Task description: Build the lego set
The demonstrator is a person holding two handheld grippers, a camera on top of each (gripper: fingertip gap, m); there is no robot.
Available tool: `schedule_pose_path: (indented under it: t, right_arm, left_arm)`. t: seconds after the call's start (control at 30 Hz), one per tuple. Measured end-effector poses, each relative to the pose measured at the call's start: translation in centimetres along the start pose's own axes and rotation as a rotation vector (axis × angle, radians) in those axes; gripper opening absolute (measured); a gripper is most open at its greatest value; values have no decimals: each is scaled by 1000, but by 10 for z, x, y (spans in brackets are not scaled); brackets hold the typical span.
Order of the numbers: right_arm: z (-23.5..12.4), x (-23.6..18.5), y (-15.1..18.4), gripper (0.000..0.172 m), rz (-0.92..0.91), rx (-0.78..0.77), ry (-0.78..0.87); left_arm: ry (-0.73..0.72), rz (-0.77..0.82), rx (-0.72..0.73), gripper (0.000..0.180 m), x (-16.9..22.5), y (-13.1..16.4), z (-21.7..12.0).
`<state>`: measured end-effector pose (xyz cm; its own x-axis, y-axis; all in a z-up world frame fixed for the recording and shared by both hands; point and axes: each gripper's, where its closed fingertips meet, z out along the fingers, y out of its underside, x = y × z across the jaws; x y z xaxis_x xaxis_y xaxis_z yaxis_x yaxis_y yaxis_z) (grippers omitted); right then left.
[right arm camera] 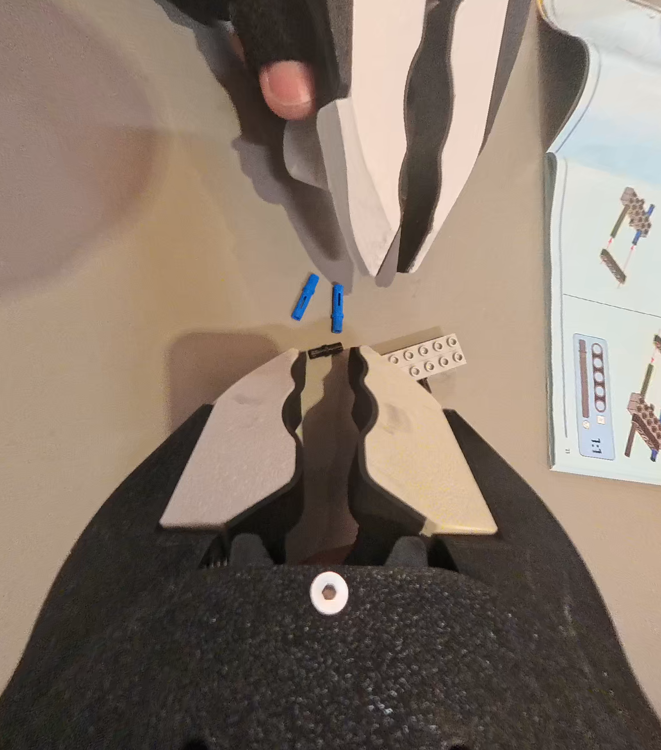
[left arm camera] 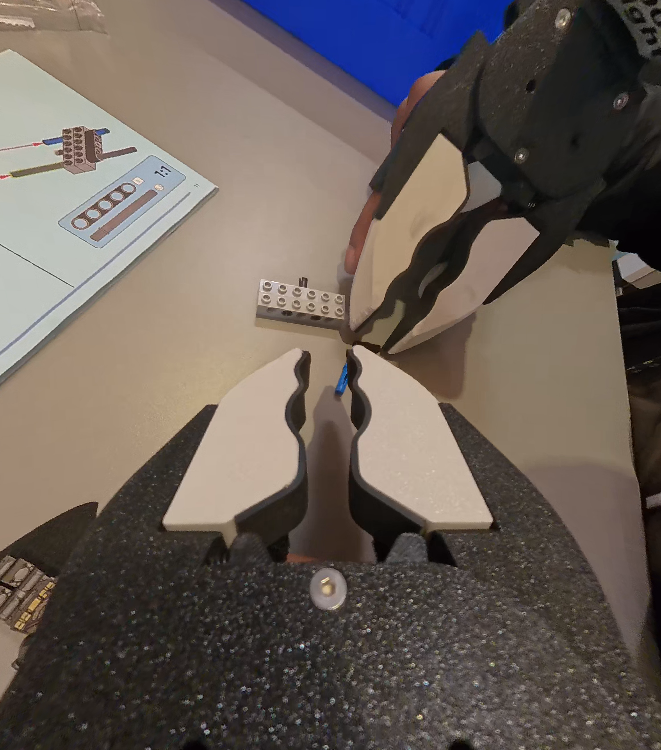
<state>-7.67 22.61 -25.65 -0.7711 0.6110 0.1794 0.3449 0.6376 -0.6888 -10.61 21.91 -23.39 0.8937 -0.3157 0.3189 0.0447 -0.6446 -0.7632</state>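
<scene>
In the right wrist view my right gripper [right arm camera: 326, 352] is open and low over the beige table. A small black pin [right arm camera: 324, 350] lies crosswise between its fingertips, with a gap to the right pad. Two blue pins [right arm camera: 304, 296] [right arm camera: 337, 308] lie just beyond it. My left gripper [right arm camera: 391, 270] comes in from the top, open and empty, with its tips just past the blue pins. In the left wrist view my left gripper [left arm camera: 328, 357] hovers over one blue pin [left arm camera: 341, 379], seen close by its right finger. My right gripper [left arm camera: 371, 339] straddles the black pin [left arm camera: 369, 346]. A grey studded brick [left arm camera: 300, 302] lies beside both; it also shows in the right wrist view [right arm camera: 428, 357].
An open instruction booklet [left arm camera: 57, 182] lies left of the brick; it also shows in the right wrist view [right arm camera: 625, 324]. A clear plastic bag [left arm camera: 28, 16] lies at the far corner. A blue surface [left arm camera: 361, 40] borders the table's far edge. A person's fingertip [right arm camera: 286, 87] rests by the left gripper. Tip to tip, the grippers are about 4 cm apart.
</scene>
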Motion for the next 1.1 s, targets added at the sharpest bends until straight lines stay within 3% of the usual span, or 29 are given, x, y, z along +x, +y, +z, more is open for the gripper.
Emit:
schedule_pose_path:
  t: [0.27,0.7,0.87,1.1]
  right_arm:
    - [4,-2,1,18,78,-26,-109]
    - [5,-1,0,16,95,-30,-97]
    - [1,8,-5,16,50,19,10]
    - [-26,39,-44,16,37,259,302]
  left_arm:
    - [-27,9,-7,16,-2,1,1]
    - [-21,7,5,14,0,0,0]
    - [8,-15,39,14,3,-4,-2]
    - [138,-233,199,15,6,-25,-11]
